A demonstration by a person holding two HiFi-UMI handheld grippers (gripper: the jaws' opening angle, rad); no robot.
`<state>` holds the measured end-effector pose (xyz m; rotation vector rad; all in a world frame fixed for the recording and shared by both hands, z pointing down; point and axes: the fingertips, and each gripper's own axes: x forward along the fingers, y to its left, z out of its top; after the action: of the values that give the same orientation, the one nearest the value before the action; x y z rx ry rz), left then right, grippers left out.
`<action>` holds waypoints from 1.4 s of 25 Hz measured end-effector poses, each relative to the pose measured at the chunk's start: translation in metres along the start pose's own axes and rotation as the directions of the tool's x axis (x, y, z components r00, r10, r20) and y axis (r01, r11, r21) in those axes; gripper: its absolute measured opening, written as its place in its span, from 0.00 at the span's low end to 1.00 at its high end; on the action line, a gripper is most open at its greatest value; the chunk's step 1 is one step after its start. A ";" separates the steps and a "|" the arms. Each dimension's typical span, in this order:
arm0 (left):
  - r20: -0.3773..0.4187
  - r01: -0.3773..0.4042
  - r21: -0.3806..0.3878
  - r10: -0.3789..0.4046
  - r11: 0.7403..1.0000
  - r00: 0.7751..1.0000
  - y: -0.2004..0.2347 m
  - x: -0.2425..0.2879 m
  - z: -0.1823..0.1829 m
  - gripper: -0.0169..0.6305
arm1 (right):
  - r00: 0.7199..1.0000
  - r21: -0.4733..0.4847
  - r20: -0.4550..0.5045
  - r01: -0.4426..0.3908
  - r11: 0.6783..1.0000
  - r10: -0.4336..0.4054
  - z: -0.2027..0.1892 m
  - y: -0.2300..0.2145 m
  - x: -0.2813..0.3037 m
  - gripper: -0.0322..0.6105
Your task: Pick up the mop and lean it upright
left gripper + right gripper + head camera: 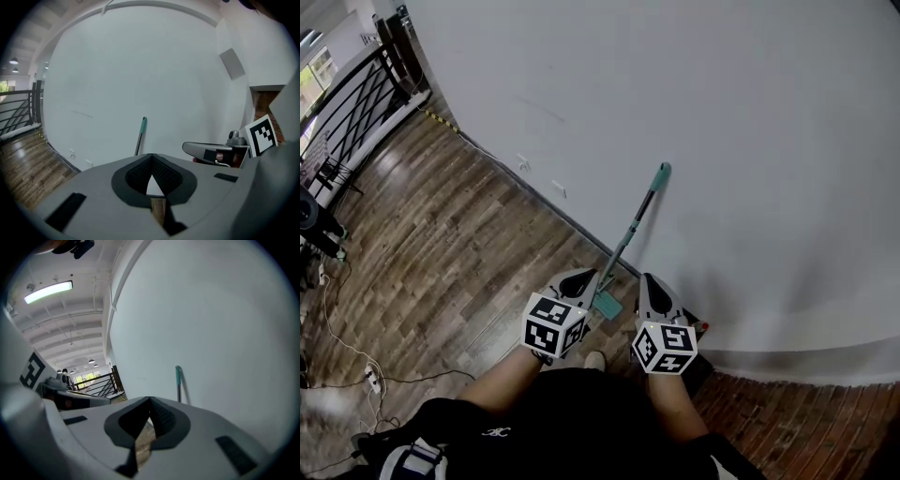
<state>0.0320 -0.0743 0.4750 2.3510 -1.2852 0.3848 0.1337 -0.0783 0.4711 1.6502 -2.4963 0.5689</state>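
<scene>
The mop (pixel 633 230) stands upright with its teal-tipped handle leaning on the white wall; its teal head (pixel 606 305) rests on the wood floor. My left gripper (pixel 586 277) is shut and empty, just left of the mop head. My right gripper (pixel 649 279) is shut and empty, just right of it. Neither touches the mop. In the left gripper view the mop (pixel 140 137) rises beyond the shut jaws, with the right gripper (pixel 211 151) to the side. In the right gripper view the mop (pixel 178 383) stands against the wall ahead.
The white wall (pixel 722 141) runs diagonally ahead. A black railing (pixel 356 94) borders the wood floor (pixel 450 244) at the far left. Cables (pixel 356 356) and a dark stand (pixel 317 223) lie at the left edge. Brick-patterned floor (pixel 806 422) lies at the lower right.
</scene>
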 end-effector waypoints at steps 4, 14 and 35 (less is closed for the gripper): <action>-0.002 -0.018 0.000 0.018 1.000 1.000 -0.001 0.018 0.006 0.02 | 1.000 0.008 -0.007 -0.014 1.000 0.014 0.004 -0.016 0.014 0.07; -0.041 -0.017 0.017 0.018 1.000 0.999 0.010 0.041 0.004 0.02 | 0.999 0.030 -0.036 -0.018 0.999 0.019 -0.003 -0.031 0.039 0.07; -0.051 0.282 0.059 -0.279 0.958 0.959 0.104 0.156 0.086 0.02 | 0.927 -0.015 -0.073 0.368 0.930 -0.368 0.042 -0.075 0.167 0.15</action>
<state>0.0303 -0.2795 0.4932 2.5205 -0.9128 0.3883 0.1382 -0.2639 0.4977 1.9888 -2.0553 0.5689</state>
